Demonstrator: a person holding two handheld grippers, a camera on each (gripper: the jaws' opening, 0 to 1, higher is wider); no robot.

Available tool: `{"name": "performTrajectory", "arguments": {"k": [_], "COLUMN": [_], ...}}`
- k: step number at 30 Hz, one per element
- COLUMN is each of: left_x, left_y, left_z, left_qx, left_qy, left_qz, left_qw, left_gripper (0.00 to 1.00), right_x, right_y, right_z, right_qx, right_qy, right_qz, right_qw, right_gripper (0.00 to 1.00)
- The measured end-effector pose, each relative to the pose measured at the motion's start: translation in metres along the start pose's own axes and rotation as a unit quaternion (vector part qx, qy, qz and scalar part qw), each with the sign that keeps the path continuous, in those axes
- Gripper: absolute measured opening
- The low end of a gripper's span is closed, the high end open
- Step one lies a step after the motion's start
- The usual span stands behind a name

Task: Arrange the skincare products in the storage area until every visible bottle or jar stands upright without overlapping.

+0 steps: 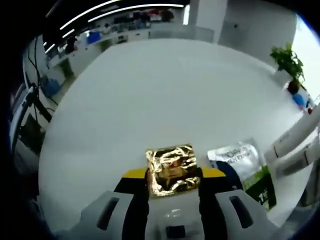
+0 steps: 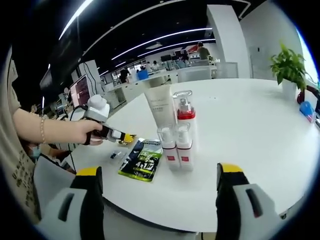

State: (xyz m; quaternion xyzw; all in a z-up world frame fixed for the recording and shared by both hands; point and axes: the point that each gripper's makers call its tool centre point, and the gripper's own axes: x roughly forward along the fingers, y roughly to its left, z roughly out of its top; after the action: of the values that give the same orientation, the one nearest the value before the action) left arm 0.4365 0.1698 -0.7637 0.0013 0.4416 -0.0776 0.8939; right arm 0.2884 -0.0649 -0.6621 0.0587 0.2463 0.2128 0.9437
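In the left gripper view, the left gripper (image 1: 172,176) is clenched on a crinkled gold packet (image 1: 171,169) just above the white table (image 1: 150,100); a green-and-white sachet (image 1: 245,167) lies at its 3 o'clock. In the right gripper view, the right gripper (image 2: 160,182) hangs released, jaws wide apart. Beyond them, at 12 o'clock, a white tube (image 2: 160,106), a red-collared bottle (image 2: 185,122) and two small clear-capped bottles (image 2: 176,146) stand upright, clustered together. A hand (image 2: 85,131) holds the left gripper at 10 o'clock.

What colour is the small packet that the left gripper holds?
Shiny gold, crinkled foil. The packet shows best in the left gripper view, clamped in the left gripper.
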Motion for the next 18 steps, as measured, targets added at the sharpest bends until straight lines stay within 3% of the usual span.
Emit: {"name": "performTrajectory", "arguments": {"k": [18], "left_x": [0.0], "left_y": [-0.003], "left_z": [-0.013], "left_qx": [0.017], "left_qy": [0.008], "left_qz": [0.0], "left_qw": [0.9998], "left_gripper": [0.36], "right_x": [-0.001], "right_y": [-0.001], "right_z": [0.001], "right_qx": [-0.002], "right_qy": [-0.004], "right_qz": [-0.003], "right_qw": [1.0], "right_gripper": [0.94]}}
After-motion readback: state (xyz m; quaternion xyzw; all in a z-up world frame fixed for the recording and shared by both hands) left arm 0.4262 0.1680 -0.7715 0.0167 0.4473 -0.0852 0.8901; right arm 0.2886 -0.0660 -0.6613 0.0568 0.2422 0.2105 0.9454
